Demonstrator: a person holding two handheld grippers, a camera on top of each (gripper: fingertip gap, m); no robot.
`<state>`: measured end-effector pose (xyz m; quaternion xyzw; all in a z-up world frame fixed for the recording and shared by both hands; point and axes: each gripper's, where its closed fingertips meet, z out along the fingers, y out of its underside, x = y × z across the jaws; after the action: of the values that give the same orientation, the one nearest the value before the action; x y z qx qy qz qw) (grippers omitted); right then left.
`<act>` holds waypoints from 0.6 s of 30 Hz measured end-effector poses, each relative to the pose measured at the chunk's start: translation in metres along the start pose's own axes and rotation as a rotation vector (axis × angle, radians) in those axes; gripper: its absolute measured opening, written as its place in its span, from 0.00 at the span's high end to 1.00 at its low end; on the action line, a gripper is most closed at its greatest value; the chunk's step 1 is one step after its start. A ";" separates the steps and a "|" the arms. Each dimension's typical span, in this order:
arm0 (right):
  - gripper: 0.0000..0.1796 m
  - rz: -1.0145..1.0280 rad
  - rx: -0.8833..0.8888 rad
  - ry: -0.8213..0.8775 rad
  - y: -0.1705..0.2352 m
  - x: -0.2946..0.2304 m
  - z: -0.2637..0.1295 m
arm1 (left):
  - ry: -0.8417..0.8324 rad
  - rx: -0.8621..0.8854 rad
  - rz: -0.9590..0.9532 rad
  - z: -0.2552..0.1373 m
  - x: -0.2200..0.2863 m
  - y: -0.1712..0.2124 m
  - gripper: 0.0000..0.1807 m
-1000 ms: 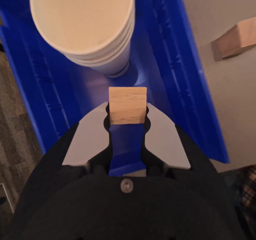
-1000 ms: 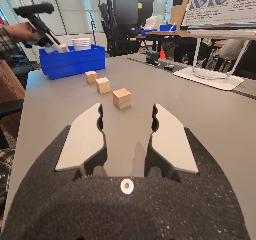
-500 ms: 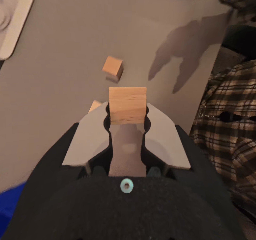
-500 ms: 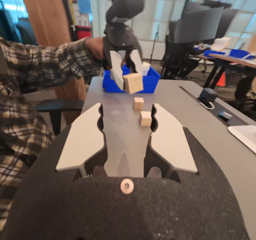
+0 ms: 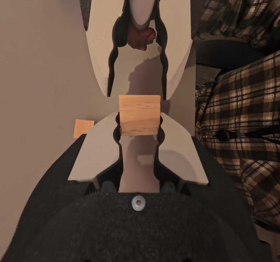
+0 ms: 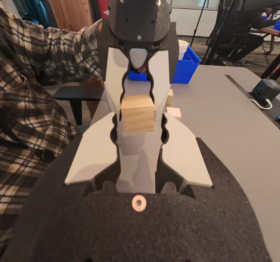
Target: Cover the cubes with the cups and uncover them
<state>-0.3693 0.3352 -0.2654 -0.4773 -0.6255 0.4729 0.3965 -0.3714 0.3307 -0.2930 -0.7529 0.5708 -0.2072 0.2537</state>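
Note:
My left gripper (image 5: 139,114) is shut on a wooden cube (image 5: 139,123) and holds it above the grey table (image 5: 37,73). My right gripper (image 5: 136,95) faces it from the far side, open, with its fingertips (image 5: 104,88) just beyond the cube. In the right wrist view the held cube (image 6: 137,118) sits between my right gripper's (image 6: 139,115) open fingertips with a small gap on each side, and the left gripper (image 6: 137,105) comes down from above. Two more cubes (image 6: 174,113) (image 6: 170,96) lie on the table behind. A stack of white cups (image 6: 182,49) stands in a blue bin (image 6: 184,70).
Another cube (image 5: 83,128) lies on the table left of my left gripper. A person's plaid sleeve (image 6: 45,50) and a black chair armrest (image 6: 78,92) are at the table's left edge. A black device with a white cable (image 6: 265,89) sits at the right.
My left gripper carried the cube from over the blue bin out across the table to my right gripper. My right gripper turned left toward it; the cube now sits between its open fingers.

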 end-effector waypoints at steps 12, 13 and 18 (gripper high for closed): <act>0.76 0.030 -0.034 -0.056 0.013 -0.001 0.005 | 0.032 -0.001 -0.011 0.010 -0.001 -0.003 0.75; 0.76 0.030 -0.037 -0.059 0.013 -0.002 0.004 | 0.039 0.003 -0.014 0.010 0.000 -0.003 0.75; 0.76 0.034 -0.080 -0.044 0.014 0.002 -0.003 | 0.016 0.008 -0.034 0.007 -0.005 0.004 0.67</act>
<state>-0.3641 0.3387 -0.2779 -0.4927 -0.6444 0.4647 0.3551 -0.3711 0.3358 -0.3012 -0.7599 0.5591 -0.2198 0.2484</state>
